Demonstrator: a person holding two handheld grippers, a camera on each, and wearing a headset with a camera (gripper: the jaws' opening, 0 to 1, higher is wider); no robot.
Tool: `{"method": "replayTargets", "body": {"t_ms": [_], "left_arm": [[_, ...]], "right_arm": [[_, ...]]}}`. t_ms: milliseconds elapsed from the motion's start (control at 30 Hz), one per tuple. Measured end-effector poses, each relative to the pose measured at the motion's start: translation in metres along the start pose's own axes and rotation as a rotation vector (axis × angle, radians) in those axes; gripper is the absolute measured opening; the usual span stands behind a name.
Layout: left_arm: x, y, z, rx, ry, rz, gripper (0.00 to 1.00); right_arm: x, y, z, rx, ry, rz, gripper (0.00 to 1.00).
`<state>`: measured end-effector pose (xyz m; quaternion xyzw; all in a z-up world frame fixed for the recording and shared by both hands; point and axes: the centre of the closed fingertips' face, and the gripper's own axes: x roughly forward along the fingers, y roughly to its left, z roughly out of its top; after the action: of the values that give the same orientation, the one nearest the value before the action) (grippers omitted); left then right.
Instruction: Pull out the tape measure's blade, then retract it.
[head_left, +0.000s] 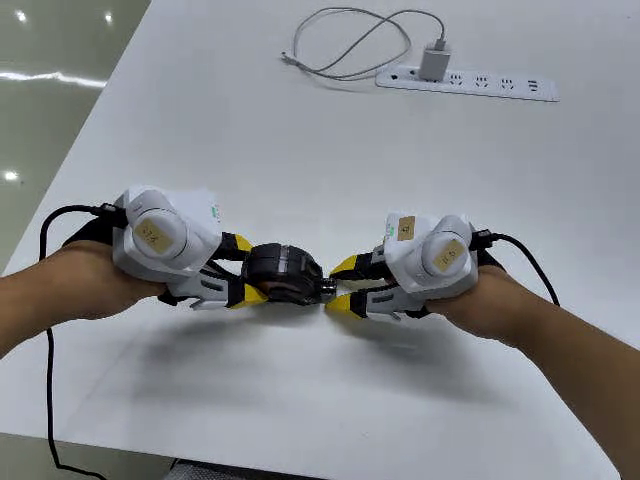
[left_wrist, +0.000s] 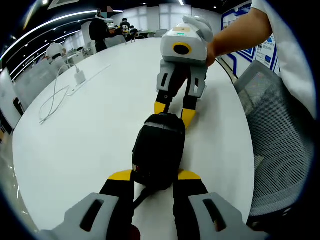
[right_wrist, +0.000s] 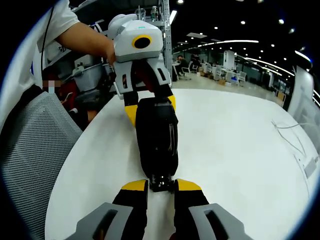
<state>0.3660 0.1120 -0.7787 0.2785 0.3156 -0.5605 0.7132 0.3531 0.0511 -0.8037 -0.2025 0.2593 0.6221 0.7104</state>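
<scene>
Currently clamping tape measure (left_wrist: 159, 147) in left gripper (left_wrist: 155, 175), pinching blade tip (right_wrist: 161, 181) in right gripper (right_wrist: 161, 186); could slip off tip if yanked.

Left gripper (head_left: 250, 268) (left_wrist: 155, 175) and right gripper (head_left: 340, 286) (right_wrist: 161, 186) are level and point at each other, tips nearly meeting. Left jaws clamp the tape measure (head_left: 282, 273) by its sides. Right jaws are narrowed onto its tab (right_wrist: 161, 181). The left hand (head_left: 95, 280) and right hand (head_left: 490, 300) wrap the gripper bodies, with bare forearms angled in from the lower corners.
</scene>
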Motion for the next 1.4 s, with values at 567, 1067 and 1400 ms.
{"method": "replayTargets", "body": {"t_ms": [567,1067,1400], "left_arm": [[0.000,-0.001,0.000,0.008,-0.006,-0.006,0.24],[-0.001,-0.001,0.001,0.038,-0.003,-0.018,0.24],[-0.001,-0.002,0.001,0.040,-0.008,-0.021,0.24]], "right_arm": [[0.001,0.000,0.001,-0.027,0.000,-0.011,0.11],[-0.001,0.001,0.000,-0.014,-0.007,-0.009,0.10],[-0.012,0.003,-0.009,-0.009,0.000,-0.012,0.10]]}}
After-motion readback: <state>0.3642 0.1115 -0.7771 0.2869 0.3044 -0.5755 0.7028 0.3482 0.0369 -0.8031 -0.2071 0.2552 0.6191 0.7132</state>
